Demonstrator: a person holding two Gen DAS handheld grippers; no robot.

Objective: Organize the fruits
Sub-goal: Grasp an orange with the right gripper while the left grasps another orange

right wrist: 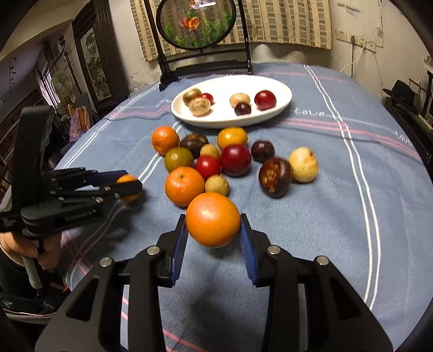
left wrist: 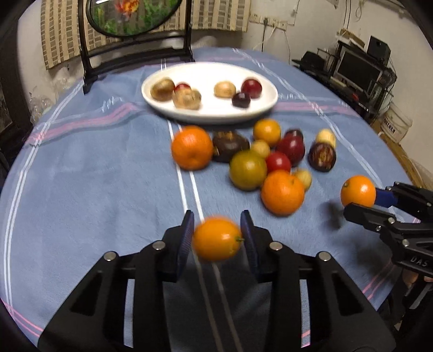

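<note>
Nearest each lens, blue-padded jaws clamp an orange fruit. Left gripper [left wrist: 217, 235]: closed on a small orange [left wrist: 217, 238], blurred by motion, its pads touching both sides. Right gripper [right wrist: 213, 230]: closed on a large orange [right wrist: 213, 219], held clear of the blue striped tablecloth [right wrist: 338, 216], a shadow beneath it. From the right wrist view the left gripper's near finger hides most of its fruit; a hand [right wrist: 40, 251] on its handle is cut off at the left edge. Mid-table: a loose pile of fruit [right wrist: 216, 162], orange, red, dark and pale, partly overlapping. Farther: a white oval plate [right wrist: 281, 105] carrying six small fruits, one red one half hidden. Farthest: a round framed ornament [right wrist: 197, 24], top cropped.
</note>
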